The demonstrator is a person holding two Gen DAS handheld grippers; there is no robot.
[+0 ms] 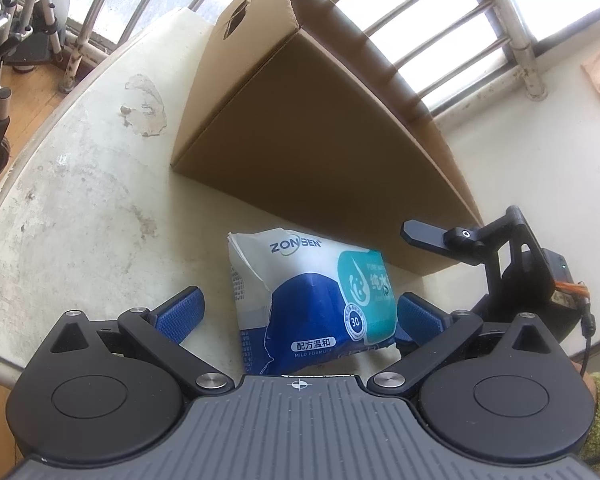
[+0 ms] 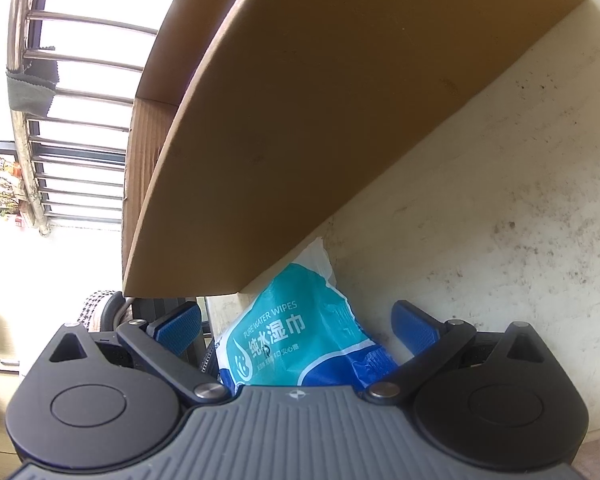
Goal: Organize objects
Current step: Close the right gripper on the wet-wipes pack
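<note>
A blue, teal and white pack of wet wipes lies on the white table against the front of a brown cardboard box. My left gripper is open, its blue pads on either side of the pack, not pressing it. My right gripper is open too, with the same pack between its pads, seen from the other side. Part of the right gripper shows at the right in the left wrist view. The box rises right ahead in the right wrist view.
The table's curved edge runs at the left, with a wheelchair on the wooden floor beyond. Metal window bars stand behind the box. A peeled patch marks the tabletop.
</note>
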